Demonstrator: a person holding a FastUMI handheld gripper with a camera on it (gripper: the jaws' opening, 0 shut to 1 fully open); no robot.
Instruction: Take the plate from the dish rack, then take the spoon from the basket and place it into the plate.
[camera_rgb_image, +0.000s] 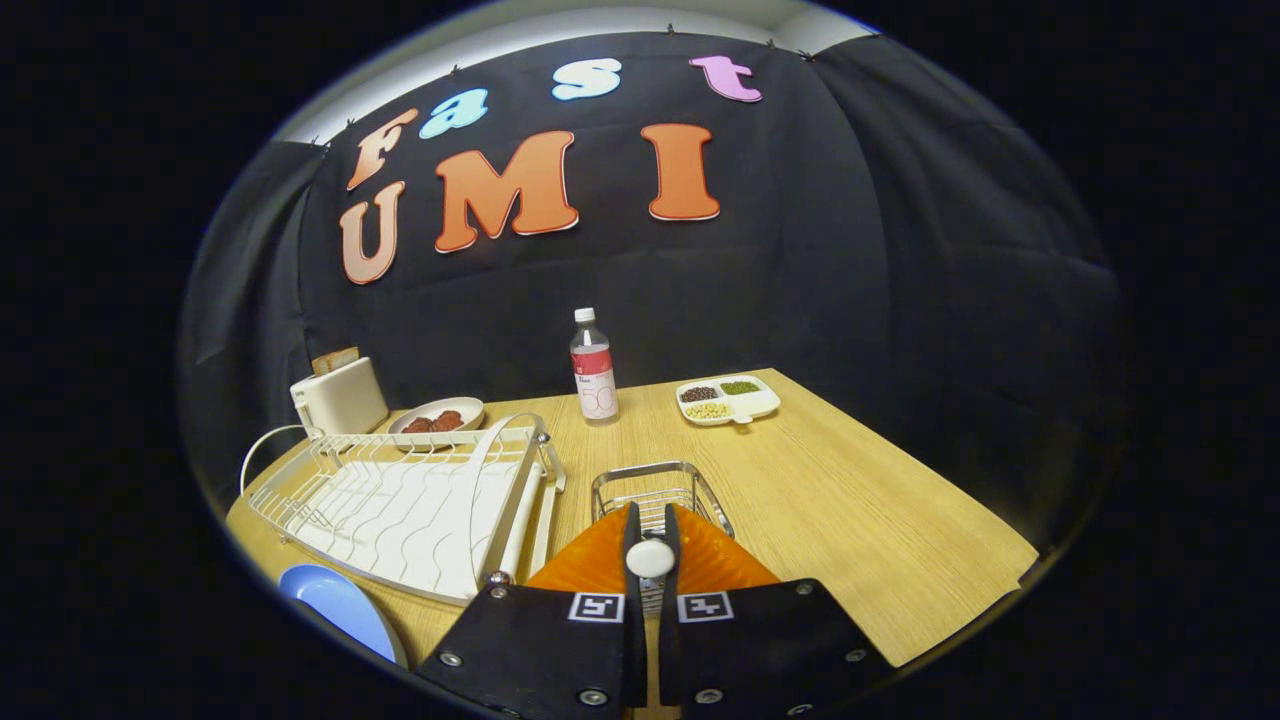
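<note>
My gripper (650, 548) is shut on a white spoon (650, 558), which shows as a small round white end pinched between the fingertips. Right under and just ahead of the fingers lies the orange ribbed plate (720, 560) on the wooden table. Touching the plate's far side stands the wire basket (655, 478), and I see nothing in it. The white wire dish rack (400, 500) stands to the left of the fingers, with no dishes in its slots.
A blue plate (335, 605) lies near the rack's front corner. Farther back are a toaster (340, 397), a plate of reddish food (437, 418), a water bottle (593, 368) and a divided tray of beans (727, 399). The table's edge (960, 620) runs close on the right.
</note>
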